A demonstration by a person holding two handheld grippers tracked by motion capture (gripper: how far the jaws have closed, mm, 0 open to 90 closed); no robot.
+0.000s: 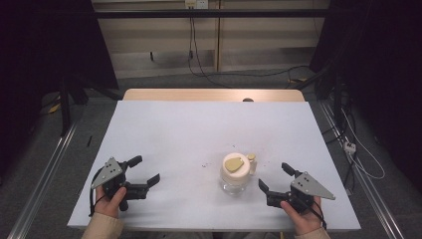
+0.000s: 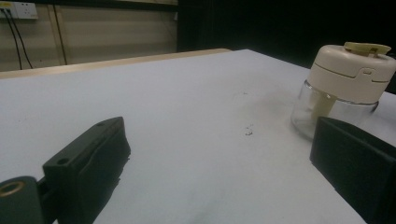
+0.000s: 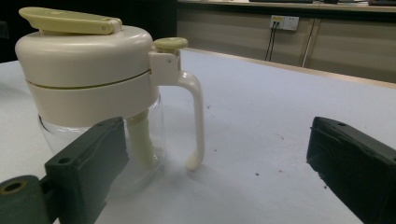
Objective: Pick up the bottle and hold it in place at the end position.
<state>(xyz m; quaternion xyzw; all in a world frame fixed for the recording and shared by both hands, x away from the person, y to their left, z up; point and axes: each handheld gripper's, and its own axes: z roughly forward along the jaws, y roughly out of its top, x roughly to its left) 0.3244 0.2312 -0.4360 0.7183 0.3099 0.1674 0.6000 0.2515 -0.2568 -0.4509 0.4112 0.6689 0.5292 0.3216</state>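
Observation:
A clear glass jar with a cream lid and a yellow-green flap stands upright on the white table, a little right of centre near the front. Its cream handle hangs down the side facing my right gripper view. My left gripper rests at the front left, held in a hand, jaws wide apart with nothing between them; the jar stands off to its right. My right gripper lies just right of the jar, open and empty, its left jaw close to the glass.
Small dark specks dot the table left of the jar. A wooden strip edges the table's far side. Cables and a power strip lie on the floor to the right. Metal rails run along both sides.

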